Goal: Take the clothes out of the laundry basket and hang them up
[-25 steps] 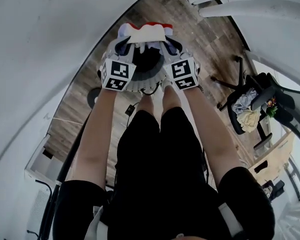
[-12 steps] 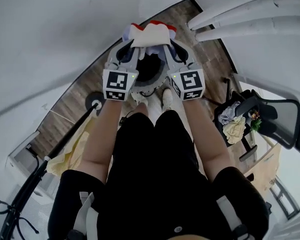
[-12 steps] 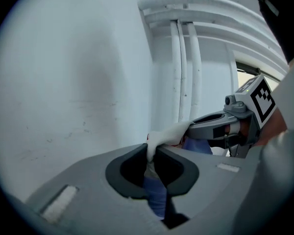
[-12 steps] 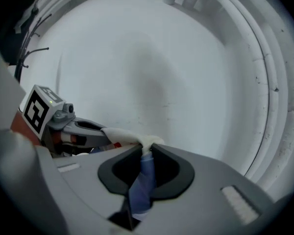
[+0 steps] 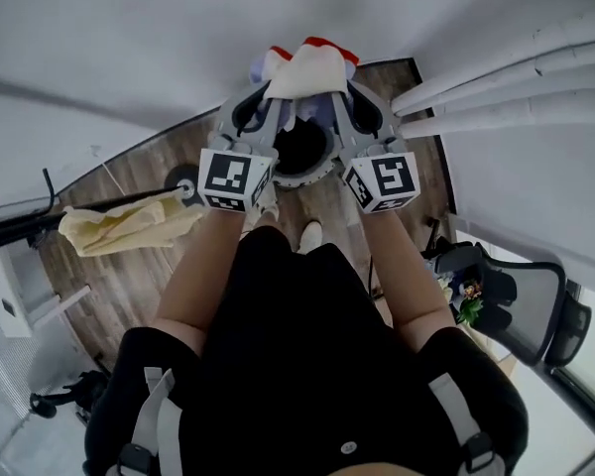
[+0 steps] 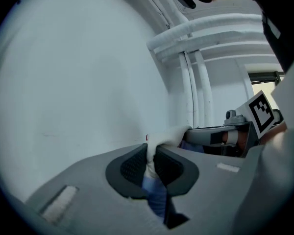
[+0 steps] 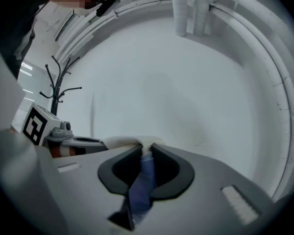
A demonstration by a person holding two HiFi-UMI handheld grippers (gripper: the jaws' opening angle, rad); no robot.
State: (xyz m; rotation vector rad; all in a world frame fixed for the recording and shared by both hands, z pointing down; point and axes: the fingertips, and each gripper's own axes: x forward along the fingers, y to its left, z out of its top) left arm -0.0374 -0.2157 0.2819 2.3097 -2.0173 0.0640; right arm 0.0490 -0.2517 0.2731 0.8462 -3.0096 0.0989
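Garment (image 5: 303, 67) crosswise between left tool (image 5: 271, 95) and right tool (image 5: 339, 93)

Two grippers — left gripper (image 6: 150, 161), right gripper (image 7: 146, 164), one garment (image 5: 307, 67), one laundry basket (image 5: 302, 178), one yellow cloth (image 5: 129, 224)

You had a white wall (image 5: 129, 58) ahead of you and a wood floor (image 5: 119, 286) underfoot. White pipes (image 5: 516, 82) ran along the wall to your right. A black mesh chair (image 5: 526, 310) stood low on your right, with clutter just beside it too small to name. A black coat stand (image 7: 55, 82) stood near the wall.
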